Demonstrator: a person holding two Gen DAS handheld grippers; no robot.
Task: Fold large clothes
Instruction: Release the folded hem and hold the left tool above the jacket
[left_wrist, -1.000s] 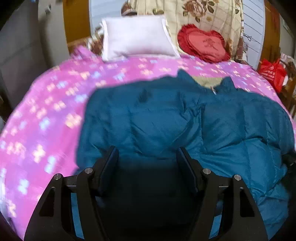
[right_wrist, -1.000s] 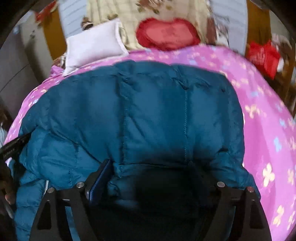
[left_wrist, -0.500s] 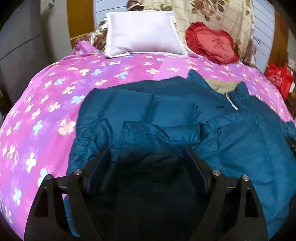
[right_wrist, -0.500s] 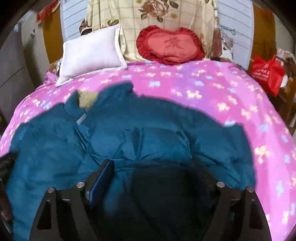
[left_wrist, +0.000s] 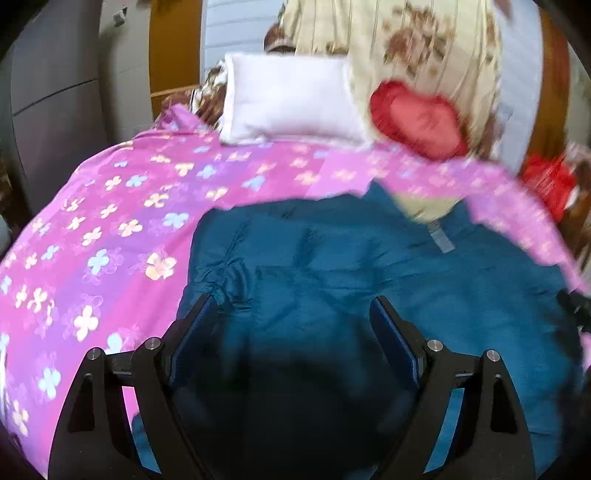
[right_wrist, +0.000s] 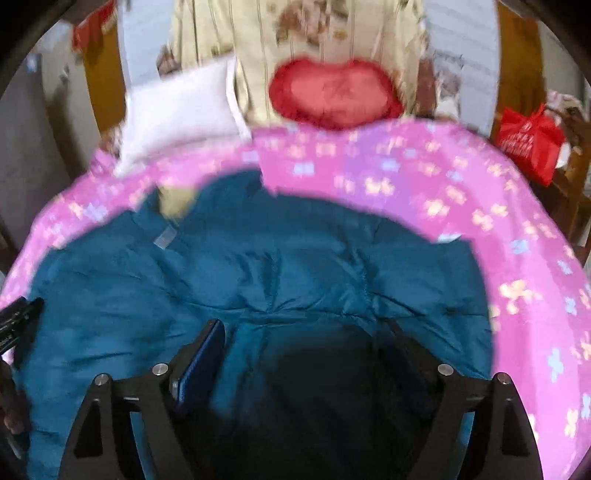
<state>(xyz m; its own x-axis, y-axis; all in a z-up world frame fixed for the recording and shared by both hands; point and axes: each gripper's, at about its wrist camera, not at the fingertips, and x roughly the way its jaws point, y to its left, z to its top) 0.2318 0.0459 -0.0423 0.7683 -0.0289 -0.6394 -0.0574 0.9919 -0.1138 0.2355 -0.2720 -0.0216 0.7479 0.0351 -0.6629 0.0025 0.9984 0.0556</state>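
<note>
A large teal puffer jacket (left_wrist: 369, 266) lies spread on a pink flowered bedspread (left_wrist: 110, 221), collar and pale lining (left_wrist: 424, 208) toward the pillows. It also shows in the right wrist view (right_wrist: 258, 266). My left gripper (left_wrist: 293, 314) stands wide open, low over the jacket's near left part, with cloth bulging between the fingers. My right gripper (right_wrist: 306, 332) is also wide open over the jacket's near right part; its right finger is partly hidden by the cloth. The other gripper's tip (right_wrist: 18, 317) shows at the left edge of the right wrist view.
A white pillow (left_wrist: 291, 99) and a red heart cushion (left_wrist: 417, 122) lean at the head of the bed against a floral quilt (left_wrist: 424, 44). A red bag (right_wrist: 528, 140) sits off the bed's right side. A grey wardrobe (left_wrist: 48, 110) stands on the left.
The jacket has dropped from bunched and lifted near the cameras to lying flatter on the bed. Both views are blurred from motion. Both grippers stay open.
</note>
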